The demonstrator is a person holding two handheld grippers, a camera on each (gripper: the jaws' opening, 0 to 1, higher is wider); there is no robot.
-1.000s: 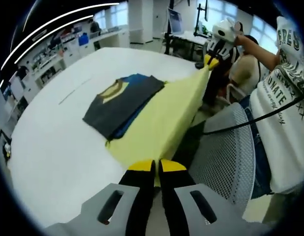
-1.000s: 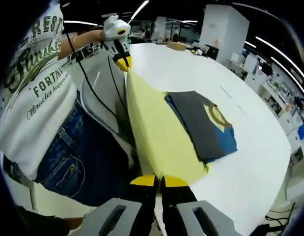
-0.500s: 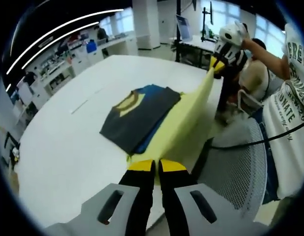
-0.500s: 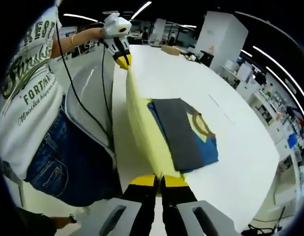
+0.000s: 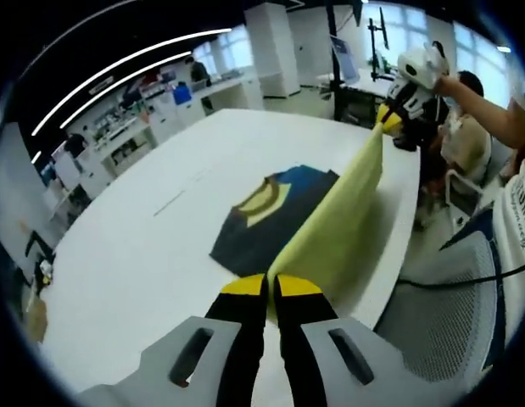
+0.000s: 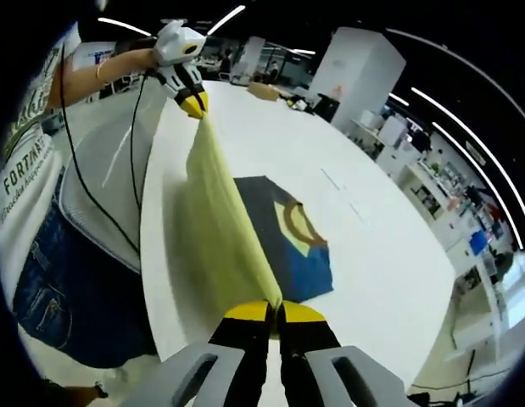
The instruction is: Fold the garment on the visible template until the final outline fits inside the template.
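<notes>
Mid-fold on the white table [image 5: 118,254]: yellow cloth [image 5: 330,237] lifted taut along the near edge, raised over the dark, blue and yellow folded part [image 5: 262,212] lying flat on the table. Left gripper [image 5: 269,287] and right gripper [image 6: 275,310] each pressed together, pinching one corner of the yellow cloth. Next, probably carrying that flap over the folded part and laying it flat; readable on the person's shirt [image 6: 29,170]: "FORTIN".

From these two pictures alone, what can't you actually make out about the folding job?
- The template: no outline shows in either view; the lifted yellow cloth covers the near edge of the white table.
- The near side of the dark folded garment: hidden behind the cloth in the right gripper view.
- How much cloth each hand-held gripper pinches: the left and right tips cover the corners.
- The table's thin line mark: too small.
</notes>
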